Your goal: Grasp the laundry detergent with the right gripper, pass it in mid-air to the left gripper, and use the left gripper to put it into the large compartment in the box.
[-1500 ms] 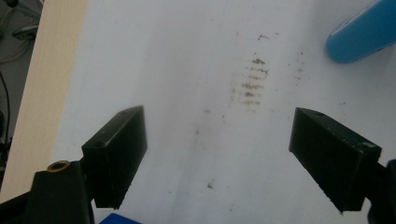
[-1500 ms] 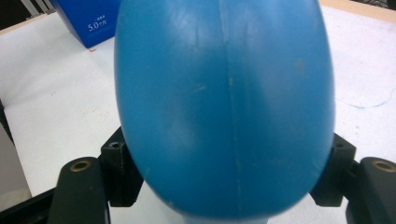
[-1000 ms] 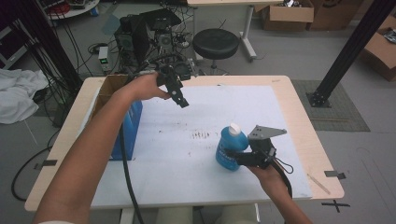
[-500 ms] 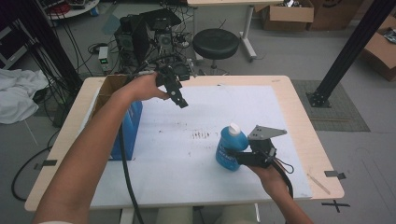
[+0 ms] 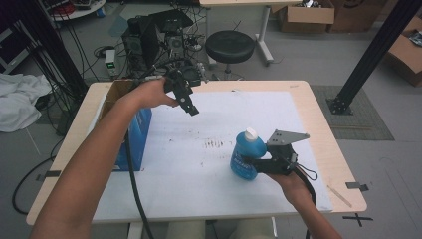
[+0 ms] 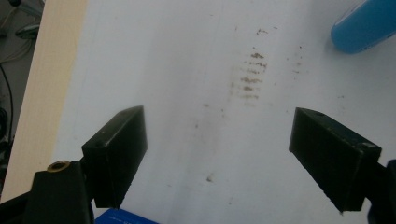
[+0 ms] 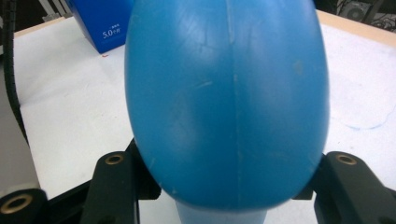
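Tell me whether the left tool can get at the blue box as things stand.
Probably yes. The left tool, open and empty, hangs just beside the blue box at the table's left edge, with nothing between them.

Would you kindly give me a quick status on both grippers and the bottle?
Right gripper shut on blue bottle, upright on the mat. Left gripper open, held above the mat. Nothing between them.

In the high view, a blue plastic bottle with a white cap (image 5: 247,155) stands right of centre on the white sheet (image 5: 209,189) covering the pale wooden table (image 5: 326,129). The right gripper (image 5: 255,165) sits against its right side. The left gripper (image 5: 189,106) is held at upper centre, over the sheet's far part. A blue cardboard box (image 5: 133,137) stands at the sheet's left edge. Brown smudge marks (image 5: 215,144) lie just left of the bottle. A round black stool (image 5: 230,47) stands on the floor beyond the table, at top centre.
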Demonstrator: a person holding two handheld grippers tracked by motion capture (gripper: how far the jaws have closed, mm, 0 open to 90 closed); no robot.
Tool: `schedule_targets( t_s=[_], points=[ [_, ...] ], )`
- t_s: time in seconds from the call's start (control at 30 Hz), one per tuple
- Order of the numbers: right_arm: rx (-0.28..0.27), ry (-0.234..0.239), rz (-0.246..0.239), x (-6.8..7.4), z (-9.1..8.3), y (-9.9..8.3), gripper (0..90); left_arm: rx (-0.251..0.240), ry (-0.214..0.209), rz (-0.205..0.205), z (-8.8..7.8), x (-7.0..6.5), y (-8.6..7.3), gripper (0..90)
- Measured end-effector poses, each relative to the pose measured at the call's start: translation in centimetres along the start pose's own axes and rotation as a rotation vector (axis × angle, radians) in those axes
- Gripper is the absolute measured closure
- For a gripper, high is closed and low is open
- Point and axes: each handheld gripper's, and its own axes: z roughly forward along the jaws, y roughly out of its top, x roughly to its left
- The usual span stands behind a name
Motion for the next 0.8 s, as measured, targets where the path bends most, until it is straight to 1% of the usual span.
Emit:
schedule_targets(
  t_s=[0.17, 0.3, 0.37, 0.53, 0.6, 0.67, 0.7, 0.8],
  points=[
    [-0.002, 0.008, -0.011, -0.3, -0.8, 0.7, 44.3, 0.003, 0.002, -0.002, -0.2, -0.2, -0.2, 19.8],
    [-0.003, 0.032, -0.024, -0.7, -1.5, 1.2, 44.3, 0.004, 0.003, 0.0, -0.4, -0.3, -0.3, 19.7],
    [-0.007, 0.053, -0.042, -0.9, -1.9, 1.5, 44.3, 0.006, 0.001, 0.0, -0.5, -0.4, -0.3, 19.6],
    [-0.017, 0.111, -0.078, -1.4, -2.8, 2.4, 44.2, 0.017, -0.003, 0.021, -0.7, -1.0, -0.2, 19.6],
    [-0.023, 0.138, -0.091, -1.7, -3.1, 2.8, 44.2, 0.015, -0.008, 0.012, -1.0, -1.3, -0.2, 19.9],
    [-0.029, 0.172, -0.105, -1.9, -3.3, 3.2, 44.2, 0.014, -0.016, 0.017, -1.4, -1.6, -0.2, 19.9],
    [-0.029, 0.184, -0.113, -2.0, -3.4, 3.4, 44.2, 0.011, -0.018, 0.012, -1.5, -1.7, -0.2, 20.1],
    [-0.028, 0.213, -0.134, -2.1, -3.5, 3.8, 44.1, 0.019, -0.021, 0.02, -1.9, -2.1, -0.3, 20.1]
  ],
)
